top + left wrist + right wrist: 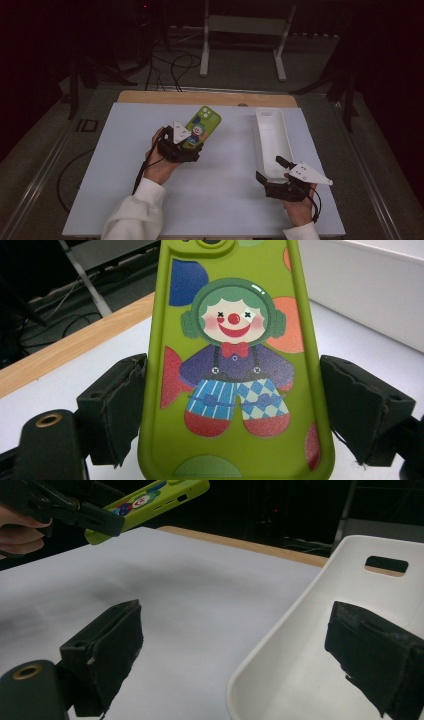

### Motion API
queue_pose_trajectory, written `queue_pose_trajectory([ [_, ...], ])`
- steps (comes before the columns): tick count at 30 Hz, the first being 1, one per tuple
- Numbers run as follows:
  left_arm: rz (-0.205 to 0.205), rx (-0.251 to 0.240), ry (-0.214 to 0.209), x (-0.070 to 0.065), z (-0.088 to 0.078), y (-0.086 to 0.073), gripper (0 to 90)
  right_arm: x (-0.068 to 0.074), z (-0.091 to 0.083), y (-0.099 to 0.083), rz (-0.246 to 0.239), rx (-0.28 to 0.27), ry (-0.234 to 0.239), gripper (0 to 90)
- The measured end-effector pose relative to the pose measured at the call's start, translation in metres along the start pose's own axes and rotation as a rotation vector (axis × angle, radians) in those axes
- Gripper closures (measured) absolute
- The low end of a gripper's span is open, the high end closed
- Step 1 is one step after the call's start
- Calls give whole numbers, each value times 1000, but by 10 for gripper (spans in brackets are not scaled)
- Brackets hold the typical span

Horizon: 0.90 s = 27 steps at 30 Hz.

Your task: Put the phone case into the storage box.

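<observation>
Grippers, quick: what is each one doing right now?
Left gripper: shut on the green phone case.
Right gripper: open, jaws astride the white tray wall.

Looks like a lab: dark room w/ floor cables (170, 67), metal stand (243, 37), white table (210, 200).

The tray (272, 142) lies on the desk (215, 195), toward its far right. The phone (202, 127) is left of the tray, well apart, between the left gripper's (186, 145) 2 fingers (117, 405). The right gripper (277, 175) straddles the tray's near rim.
</observation>
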<state>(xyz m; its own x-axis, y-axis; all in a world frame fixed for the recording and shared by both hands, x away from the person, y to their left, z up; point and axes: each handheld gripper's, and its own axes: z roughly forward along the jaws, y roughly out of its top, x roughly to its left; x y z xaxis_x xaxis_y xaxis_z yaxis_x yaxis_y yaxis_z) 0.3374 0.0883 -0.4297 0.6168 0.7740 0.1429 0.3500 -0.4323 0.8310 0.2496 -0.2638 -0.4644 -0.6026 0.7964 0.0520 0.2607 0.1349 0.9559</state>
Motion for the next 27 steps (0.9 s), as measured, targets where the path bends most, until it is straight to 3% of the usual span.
queue_pose_trajectory([
  [11, 20, -36, -12, -8, -6, 2, 164, -5, 0, 14, 0, -9, 30, 81],
  [27, 82, -91, -39, -22, -22, 7, 164, -9, 4, 36, -4, -16, 55, 81],
])
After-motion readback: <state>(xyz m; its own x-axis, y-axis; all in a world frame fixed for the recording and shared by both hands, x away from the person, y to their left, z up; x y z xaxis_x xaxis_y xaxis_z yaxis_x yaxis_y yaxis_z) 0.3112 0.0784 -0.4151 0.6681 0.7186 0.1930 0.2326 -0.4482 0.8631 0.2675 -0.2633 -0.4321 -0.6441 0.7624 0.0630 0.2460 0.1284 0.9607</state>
